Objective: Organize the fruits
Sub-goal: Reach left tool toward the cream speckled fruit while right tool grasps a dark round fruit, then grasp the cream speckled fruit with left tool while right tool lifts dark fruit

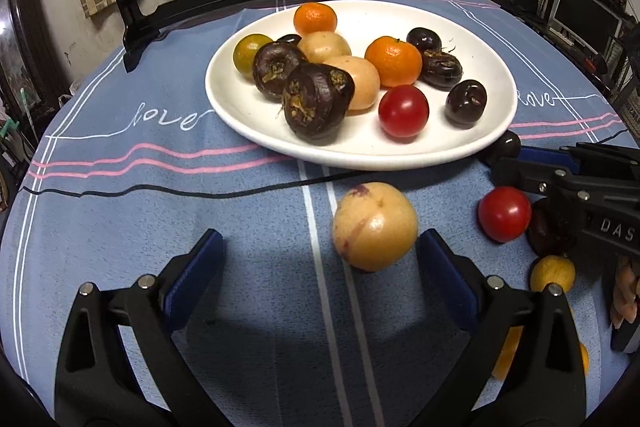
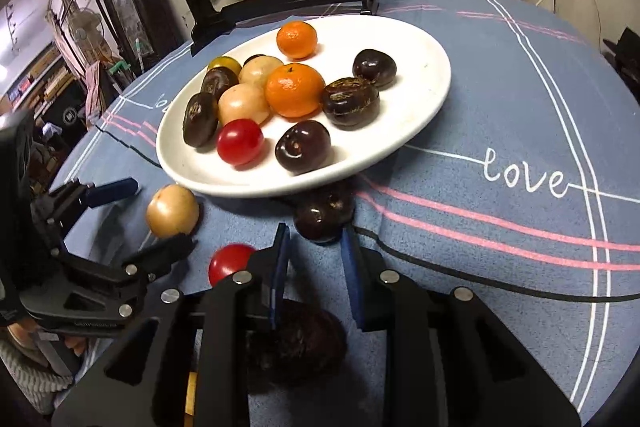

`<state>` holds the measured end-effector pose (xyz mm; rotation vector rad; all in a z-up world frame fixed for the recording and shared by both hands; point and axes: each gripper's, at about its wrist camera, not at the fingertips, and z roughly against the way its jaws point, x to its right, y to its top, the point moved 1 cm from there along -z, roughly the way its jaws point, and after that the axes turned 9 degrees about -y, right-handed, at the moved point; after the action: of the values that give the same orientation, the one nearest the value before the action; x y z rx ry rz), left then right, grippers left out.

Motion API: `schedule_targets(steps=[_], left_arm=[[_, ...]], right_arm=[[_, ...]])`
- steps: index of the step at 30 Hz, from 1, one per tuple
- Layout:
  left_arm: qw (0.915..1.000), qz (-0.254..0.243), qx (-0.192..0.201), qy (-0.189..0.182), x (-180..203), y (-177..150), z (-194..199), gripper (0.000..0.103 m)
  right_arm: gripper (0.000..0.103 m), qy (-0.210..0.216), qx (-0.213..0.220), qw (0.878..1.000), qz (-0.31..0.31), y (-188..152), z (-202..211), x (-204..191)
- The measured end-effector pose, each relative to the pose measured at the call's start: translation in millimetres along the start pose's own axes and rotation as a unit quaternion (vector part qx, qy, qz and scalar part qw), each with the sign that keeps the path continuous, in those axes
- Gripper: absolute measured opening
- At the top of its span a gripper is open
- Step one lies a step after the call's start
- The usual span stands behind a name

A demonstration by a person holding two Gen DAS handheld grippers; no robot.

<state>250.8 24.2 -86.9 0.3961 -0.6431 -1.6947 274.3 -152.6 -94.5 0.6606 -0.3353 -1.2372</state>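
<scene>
**Both grippers empty, loose fruit still on cloth**

Your left gripper [image 1: 320, 259] has fingers spread wide, tan fruit [image 1: 375, 226] between the tips, nearer the right pad, probably not touching. Your right gripper [image 2: 316, 247] is parted narrowly, holding nothing; dark fruit [image 2: 322, 215] sits just ahead, beside the white plate [image 2: 400, 131]. Red tomato [image 2: 228, 263] lies on the tablecloth [image 2: 480, 107] left of it.

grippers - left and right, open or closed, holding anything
Left gripper: open, holding nothing; the tan fruit lies between its fingers.
Right gripper: open, holding nothing.
</scene>
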Motion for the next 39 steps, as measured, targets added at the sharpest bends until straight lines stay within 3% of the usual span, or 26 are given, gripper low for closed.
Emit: schedule_targets(steps=[18, 19, 20, 25, 28, 39], left_arm=[[0.9999, -0.008, 0.005, -0.009, 5, 0, 1, 0.098], [0.9999, -0.007, 0.007, -0.014, 5, 0, 2, 0.091], [0.9998, -0.006, 0.007, -0.018, 5, 0, 2, 0.077], [0.9989, -0.01, 0.012, -0.045, 10, -1, 5, 0.049], [0.9985, -0.015, 0.016, -0.05, 12, 0, 6, 0.041], [0.998, -0.029, 0.03, -0.047, 17, -2, 15, 0.041]], right_arm=[[0.028, -0.026, 0.012, 1.0, 0.005, 2, 1, -3], [0.027, -0.024, 0.013, 1.0, 0.003, 2, 2, -3], [0.027, -0.023, 0.014, 1.0, 0.001, 2, 3, -2], [0.027, -0.026, 0.019, 0.999, 0.012, -2, 10, -2], [0.027, -0.028, 0.021, 0.999, 0.021, -5, 12, -5], [0.027, -0.032, 0.038, 0.998, 0.039, -13, 27, -13]])
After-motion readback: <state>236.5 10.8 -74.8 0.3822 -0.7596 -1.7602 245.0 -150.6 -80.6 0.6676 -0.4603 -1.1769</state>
